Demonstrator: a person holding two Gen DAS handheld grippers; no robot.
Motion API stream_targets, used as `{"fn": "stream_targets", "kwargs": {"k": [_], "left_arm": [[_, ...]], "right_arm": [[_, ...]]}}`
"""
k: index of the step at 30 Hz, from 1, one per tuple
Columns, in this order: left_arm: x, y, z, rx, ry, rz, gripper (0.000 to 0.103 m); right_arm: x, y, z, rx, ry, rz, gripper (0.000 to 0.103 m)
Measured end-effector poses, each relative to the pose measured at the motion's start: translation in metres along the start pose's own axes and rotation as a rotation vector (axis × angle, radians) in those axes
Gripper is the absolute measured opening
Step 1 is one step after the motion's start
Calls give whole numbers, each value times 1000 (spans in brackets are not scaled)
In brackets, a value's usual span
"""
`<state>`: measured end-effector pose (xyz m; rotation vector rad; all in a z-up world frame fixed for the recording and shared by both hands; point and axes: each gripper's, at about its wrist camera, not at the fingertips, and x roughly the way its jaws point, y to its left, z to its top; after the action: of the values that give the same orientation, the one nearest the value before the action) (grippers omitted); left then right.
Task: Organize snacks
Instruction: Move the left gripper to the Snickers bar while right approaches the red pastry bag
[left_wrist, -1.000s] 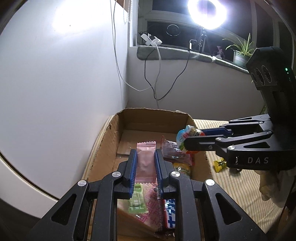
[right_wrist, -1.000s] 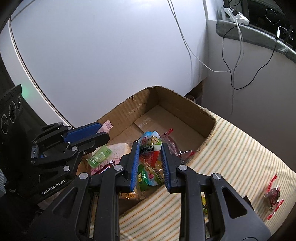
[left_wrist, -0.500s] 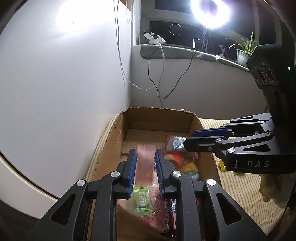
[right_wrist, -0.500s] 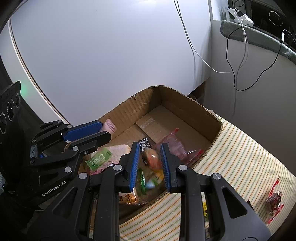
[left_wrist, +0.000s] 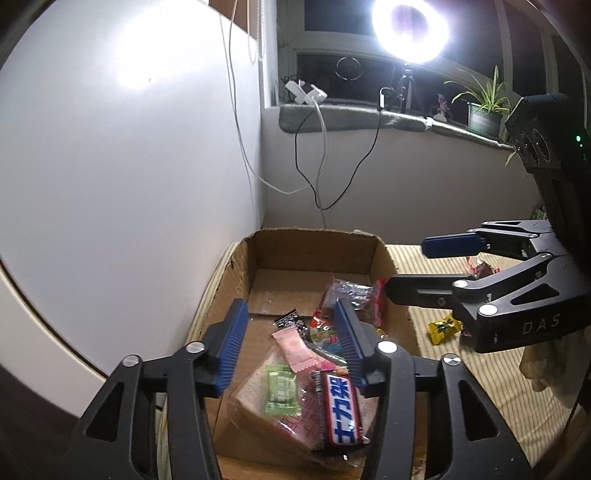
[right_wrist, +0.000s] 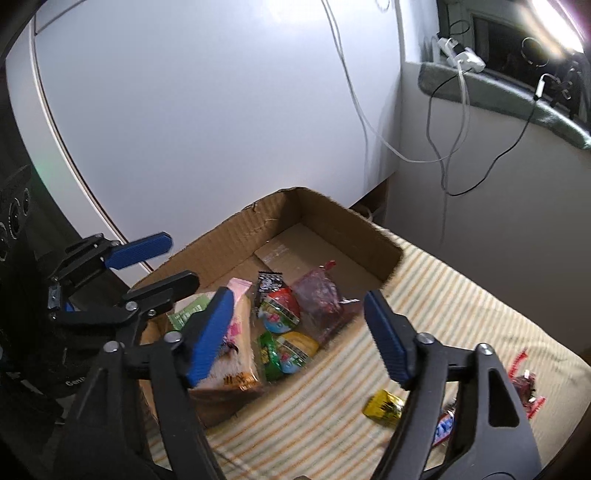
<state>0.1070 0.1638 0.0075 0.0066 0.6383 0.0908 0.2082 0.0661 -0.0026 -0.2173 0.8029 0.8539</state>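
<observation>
An open cardboard box (left_wrist: 314, 233) (right_wrist: 343, 218) stands on a striped cloth and holds several snacks. My left gripper (left_wrist: 290, 334) (right_wrist: 168, 264) hovers over its near end with its jaws opening; nothing is pressed between the pads. A pink packet (left_wrist: 295, 350) lies loose below it, on a bread pack (left_wrist: 255, 400), beside a green packet (left_wrist: 280, 387) and a blue-and-white bar (left_wrist: 341, 410). My right gripper (right_wrist: 297, 334) (left_wrist: 417, 269) hangs over the box's right side, jaws opening and holding nothing. Colourful jelly cups (right_wrist: 279, 310) rest in the box beneath it.
Loose on the striped cloth (right_wrist: 443, 295) right of the box lie a yellow packet (right_wrist: 384, 404) (left_wrist: 445, 326), a red packet (right_wrist: 524, 384) and a blue-and-white bar (right_wrist: 443, 428). A white wall stands just behind the box. Cables (left_wrist: 317, 177) hang from the windowsill.
Both grippers have opened. The pink packet dropped from the left one and the jelly cups from the right one; both now lie in the box. The right gripper rose slightly.
</observation>
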Motion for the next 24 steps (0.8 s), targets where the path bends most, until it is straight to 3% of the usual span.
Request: {"fn": "stream_targets", "kwargs": {"k": [7,13,20,24], "left_arm": [[-18,-23,4,31,-34,-20,55],[-26,-57,6,48,-51,-88,55],[-18,-98,3,38,-34,-182,55],[0,-128,-3,56,6,-221,55]], "right_arm": [[-36,-24,-19,13,-20,-64,84],[-79,-59,-43,56,-60,-132,84],[-123,-109,-74,132,-119,-229,84],[-135,-136,-89,164,-107,-274,84]]}}
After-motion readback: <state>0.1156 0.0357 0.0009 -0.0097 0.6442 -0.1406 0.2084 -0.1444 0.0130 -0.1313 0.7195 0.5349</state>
